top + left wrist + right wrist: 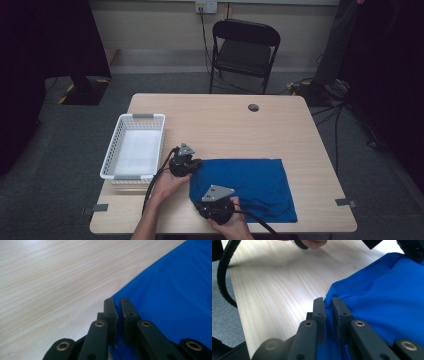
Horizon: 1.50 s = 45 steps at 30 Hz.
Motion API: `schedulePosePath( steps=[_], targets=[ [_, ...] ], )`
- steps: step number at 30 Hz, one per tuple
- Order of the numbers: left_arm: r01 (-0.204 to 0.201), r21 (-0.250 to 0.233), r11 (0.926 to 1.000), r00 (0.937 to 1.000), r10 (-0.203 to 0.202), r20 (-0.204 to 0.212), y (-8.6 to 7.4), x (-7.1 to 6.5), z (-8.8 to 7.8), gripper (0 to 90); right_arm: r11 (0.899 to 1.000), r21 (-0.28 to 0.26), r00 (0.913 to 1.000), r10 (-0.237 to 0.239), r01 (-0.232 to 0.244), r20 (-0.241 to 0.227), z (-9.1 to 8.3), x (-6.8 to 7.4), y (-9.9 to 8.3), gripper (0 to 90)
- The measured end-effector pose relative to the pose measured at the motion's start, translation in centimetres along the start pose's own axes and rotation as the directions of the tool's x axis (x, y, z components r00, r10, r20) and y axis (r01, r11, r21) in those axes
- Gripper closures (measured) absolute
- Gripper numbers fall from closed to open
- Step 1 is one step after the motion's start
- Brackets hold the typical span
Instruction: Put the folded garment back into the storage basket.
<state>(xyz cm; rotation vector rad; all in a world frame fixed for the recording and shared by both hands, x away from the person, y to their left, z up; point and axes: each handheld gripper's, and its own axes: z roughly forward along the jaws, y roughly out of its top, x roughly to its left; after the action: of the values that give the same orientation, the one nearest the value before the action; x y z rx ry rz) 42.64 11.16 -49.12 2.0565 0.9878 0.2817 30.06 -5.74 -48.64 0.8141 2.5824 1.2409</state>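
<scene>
Grey carpet, a folding chair (245, 50) at the far side, and a pale wood table (225, 125) with a white basket (134, 146) at its left. The blue cloth (250, 185) lies flat on the near right part of the table, its left edge toward me.

My left gripper (117, 305) is clamped on the cloth's far left corner, a thin fold pinched between the pads. My right gripper (327, 305) is clamped on the near left corner, where the fabric bunches up between its jaws.

My worry is the left hold: it has little cloth in it, right at the hem, so a quick lift or a pull sideways could slide the corner out. If the two hands rise unevenly, the cloth will twist and drag across the table rather than fold cleanly. The right grip may have caught a double layer, which would leave a crease.
</scene>
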Motion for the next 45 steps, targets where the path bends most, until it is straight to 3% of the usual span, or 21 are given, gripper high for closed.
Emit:
schedulePosePath(
  steps=[9, 18, 30, 45],
  targets=[
    [0.008, 0.008, 0.9999, 0.9999, -0.008, 0.015, 0.1, -0.1, -0.1, 85.1, 0.999, -0.007, 0.9993, 0.031, -0.031, -0.022, -0.1, -0.4, 0.0, 82.6],
    [0.036, -0.026, 0.999, 0.9986, -0.035, 0.039, 0.3, -0.2, -0.3, 85.2, 0.998, -0.027, 0.9979, 0.056, -0.057, -0.031, -0.6, -0.7, -0.2, 82.8],
    [0.02, -0.083, 0.9964, 0.9975, -0.015, 0.069, 1.6, -1.2, -1.5, 85.2, 0.998, -0.041, 0.9983, 0.046, -0.047, -0.036, -1.3, -0.7, 0.2, 82.7],
    [0.043, -0.116, 0.9923, 0.9958, -0.033, 0.085, 2.6, -0.9, -2.2, 85.2, 0.997, -0.066, 0.9977, 0.047, -0.051, -0.049, -2.2, -1.0, 0.9, 82.8]
  ],
)
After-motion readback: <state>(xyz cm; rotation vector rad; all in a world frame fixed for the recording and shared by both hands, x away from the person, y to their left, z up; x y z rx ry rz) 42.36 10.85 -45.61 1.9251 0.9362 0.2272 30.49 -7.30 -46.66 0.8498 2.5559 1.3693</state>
